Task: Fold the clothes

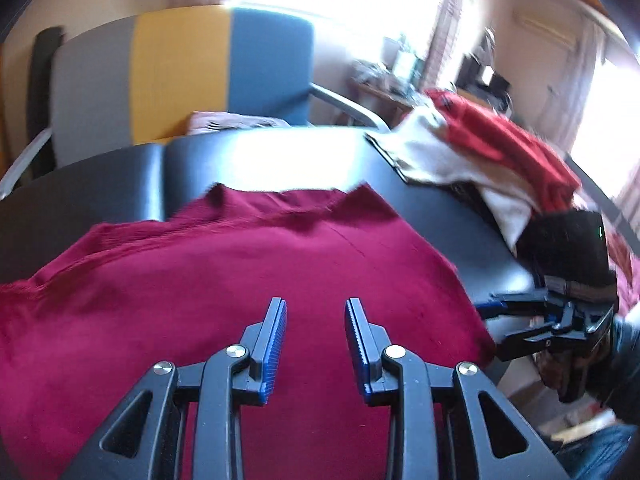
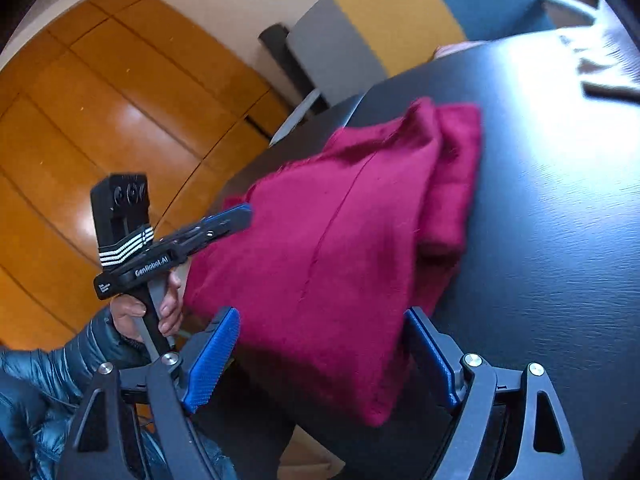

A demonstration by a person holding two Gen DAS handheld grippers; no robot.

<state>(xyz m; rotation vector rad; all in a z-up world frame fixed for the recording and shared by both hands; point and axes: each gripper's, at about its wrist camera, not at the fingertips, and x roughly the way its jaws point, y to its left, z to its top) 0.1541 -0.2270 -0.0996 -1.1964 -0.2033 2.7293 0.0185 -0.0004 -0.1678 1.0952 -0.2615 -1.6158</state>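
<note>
A maroon garment lies folded on the black table. My left gripper hovers over its middle with the jaws apart and nothing between them. In the right wrist view the garment shows as a folded stack whose near corner hangs over the table edge. My right gripper stands wide open around that corner, and its blue pads do not press the cloth. The left gripper appears side-on at the garment's left edge. The right gripper shows at the garment's right edge.
A pile of red and white clothes sits at the table's far right. A chair with a grey, yellow and blue back stands behind the table. A person's hand in a dark puffy sleeve holds the left gripper over the wooden floor.
</note>
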